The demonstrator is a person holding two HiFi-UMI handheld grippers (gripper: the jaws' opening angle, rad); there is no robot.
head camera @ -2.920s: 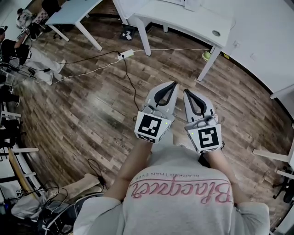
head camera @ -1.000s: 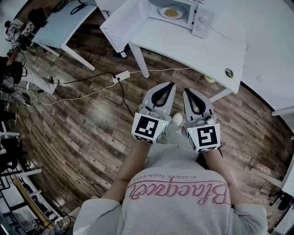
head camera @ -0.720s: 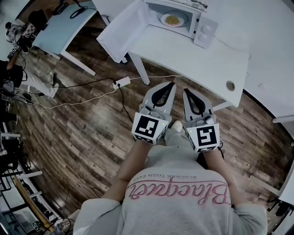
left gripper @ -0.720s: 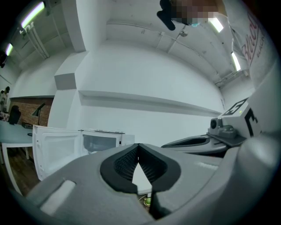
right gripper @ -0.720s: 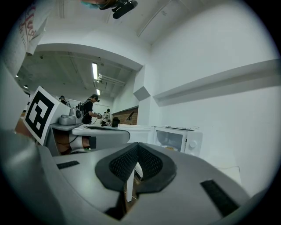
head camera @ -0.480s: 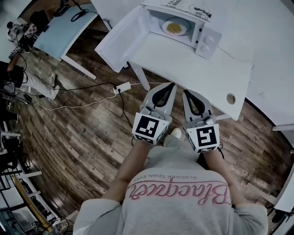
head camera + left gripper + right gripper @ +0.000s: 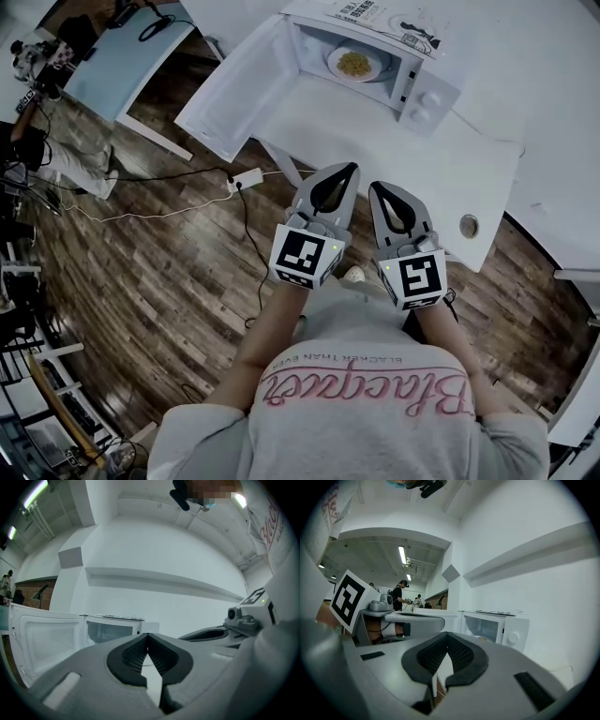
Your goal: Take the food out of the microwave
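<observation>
A white microwave stands on a white table, its door swung wide open to the left. Inside it a plate of yellowish food lies on the turntable. My left gripper and right gripper are held side by side at the table's front edge, well short of the microwave. Both point level towards it, shut, with nothing between their pads. In the left gripper view the shut tips face the microwave and its door. From the right gripper I see the microwave.
Papers lie on top of the microwave. A round cable hole sits near the table's front right corner. On the wooden floor lies a power strip with cables. A second table stands at the far left, with people beyond it.
The person has walked towards the table: microwave and table have slid down the head view and grown nearer. Both grippers came forward together to the table's edge and stayed shut.
</observation>
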